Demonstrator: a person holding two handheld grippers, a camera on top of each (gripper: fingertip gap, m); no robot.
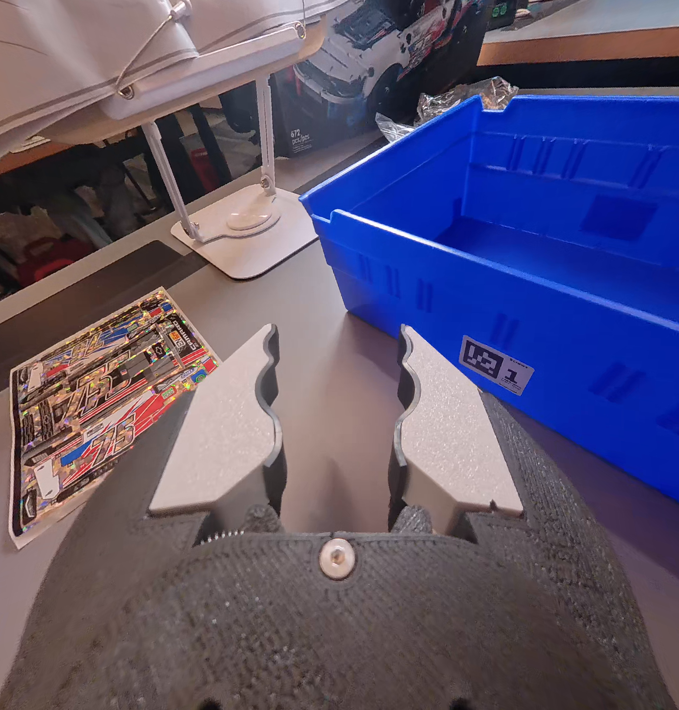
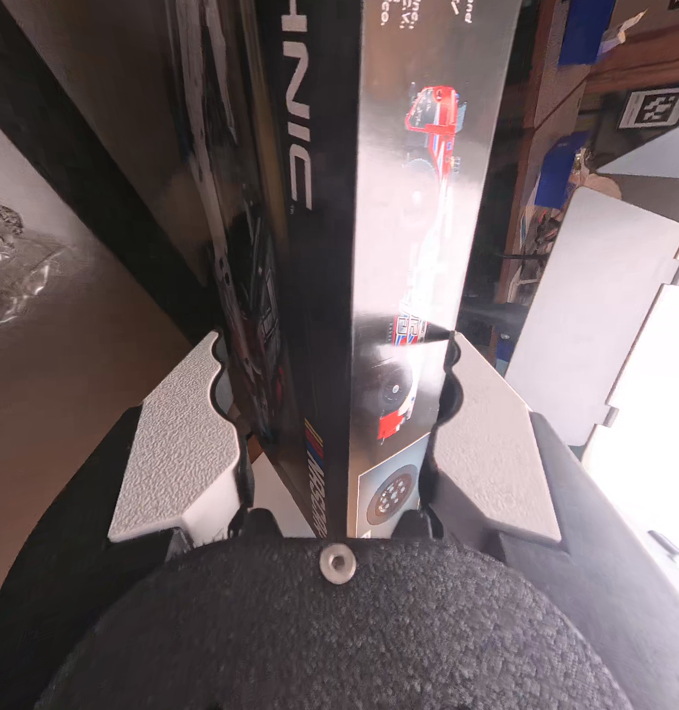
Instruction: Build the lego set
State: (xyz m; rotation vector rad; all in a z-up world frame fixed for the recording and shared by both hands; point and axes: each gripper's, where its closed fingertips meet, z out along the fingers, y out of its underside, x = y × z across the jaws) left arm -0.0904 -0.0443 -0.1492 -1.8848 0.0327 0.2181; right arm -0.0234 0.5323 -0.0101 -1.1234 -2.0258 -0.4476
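1. Right gripper [image 2: 336, 415] clamped across the narrow side of the lego box [image 2: 399, 230], standing upright between both fingers; left gripper [image 1: 338, 399] spread wide, empty, above bare table [image 1: 322, 292].
2. Box judged stiff, glossy, likely slippery and light; best held across the narrow edge, as now.
3. Seen only from the left wrist: blue bin [image 1: 522, 292] just right of the fingers, document stand [image 1: 249, 238] ahead, sticker sheet [image 1: 96, 403] left.

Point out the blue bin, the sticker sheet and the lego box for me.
blue bin [image 1: 426, 269]: left wrist view, near wall.
sticker sheet [image 1: 99, 403]: left wrist view, sheet's middle.
lego box [image 2: 399, 230]: right wrist view, its glossy side panel.
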